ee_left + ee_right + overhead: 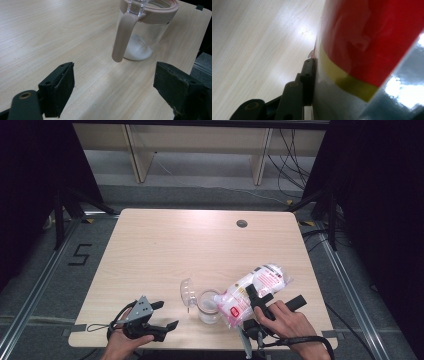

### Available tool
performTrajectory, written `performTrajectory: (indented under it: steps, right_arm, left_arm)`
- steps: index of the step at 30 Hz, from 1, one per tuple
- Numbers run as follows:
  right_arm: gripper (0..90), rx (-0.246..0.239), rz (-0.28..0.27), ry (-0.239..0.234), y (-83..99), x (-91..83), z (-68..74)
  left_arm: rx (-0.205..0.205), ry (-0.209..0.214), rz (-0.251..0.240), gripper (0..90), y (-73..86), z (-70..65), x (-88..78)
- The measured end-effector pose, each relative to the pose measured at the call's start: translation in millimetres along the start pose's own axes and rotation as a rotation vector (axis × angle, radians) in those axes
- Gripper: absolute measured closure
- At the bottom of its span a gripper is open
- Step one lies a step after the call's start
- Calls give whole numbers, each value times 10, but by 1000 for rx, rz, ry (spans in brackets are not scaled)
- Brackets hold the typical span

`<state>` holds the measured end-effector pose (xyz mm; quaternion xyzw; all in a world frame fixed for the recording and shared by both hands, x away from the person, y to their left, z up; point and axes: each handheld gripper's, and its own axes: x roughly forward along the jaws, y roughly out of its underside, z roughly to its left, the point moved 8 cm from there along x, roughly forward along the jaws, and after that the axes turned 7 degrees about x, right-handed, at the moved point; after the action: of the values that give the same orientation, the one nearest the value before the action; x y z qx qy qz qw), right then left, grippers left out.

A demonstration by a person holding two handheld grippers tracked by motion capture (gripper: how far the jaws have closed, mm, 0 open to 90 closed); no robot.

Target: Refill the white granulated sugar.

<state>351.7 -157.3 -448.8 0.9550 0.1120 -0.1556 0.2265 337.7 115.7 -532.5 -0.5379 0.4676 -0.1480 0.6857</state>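
Note:
A clear jar [209,306] with a pink rim stands near the table's front edge, its clear lid [187,292] flipped open to the left. In the left gripper view the jar [147,32] holds a little white powder, and a pink clasp [122,37] hangs from its rim. A white bag [257,285] with pink and red print lies tilted, its lower end at the jar's mouth. My right gripper [275,299] is shut on the bag. One pad [309,75] presses the bag's glossy red and yellow side [367,45]. My left gripper [167,315] stands open left of the jar, nothing between its jaws [113,70].
The light wooden table [165,245] has a round cable hole [242,223] near its far edge. Black tripod legs stand at both far corners on the floor. A "5" mark [80,254] lies on the floor at the left.

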Motion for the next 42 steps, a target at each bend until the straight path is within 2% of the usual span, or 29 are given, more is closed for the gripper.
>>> performTrajectory:
  steps: [9,12,15,16,17,18,19,24,25,26,32,42]
  right_arm:
    - [659,-2,3,-8,-2,5,11]
    - [660,-11,9,2,4,3,7]
    - [660,-4,8,-6,14,-1,6]
    - [660,-4,11,7,19,-6,1]
    - [661,-41,0,12,15,4,-23]
    - [661,-28,6,0,19,-1,-12]
    - [661,-11,13,7,22,-10,-5]
    - [662,-11,16,5,25,-13,-1]
    - [662,-41,5,5,21,-2,-18]
    - [663,-44,6,13,20,-2,-22]
    - [664,-43,7,8,21,0,-16]
    - [665,-47,12,16,24,-2,-28]
  left_arm:
    - [-1,0,-1,166,-1,0,0]
    - [1,-7,8,166,2,2,-9]
    - [-1,1,-1,166,-1,-1,0]
    - [0,1,0,166,0,0,-1]
    - [0,1,-1,166,-1,0,-1]
    - [0,1,-1,166,-1,-1,-1]
    - [1,1,0,166,0,-1,-1]
    - [0,0,-1,166,-1,0,-1]
    - [-1,0,-1,166,-1,-1,-1]
    - [0,0,-1,166,-1,0,-1]
    - [5,-9,11,167,4,6,-11]
    - [1,1,0,166,0,0,0]
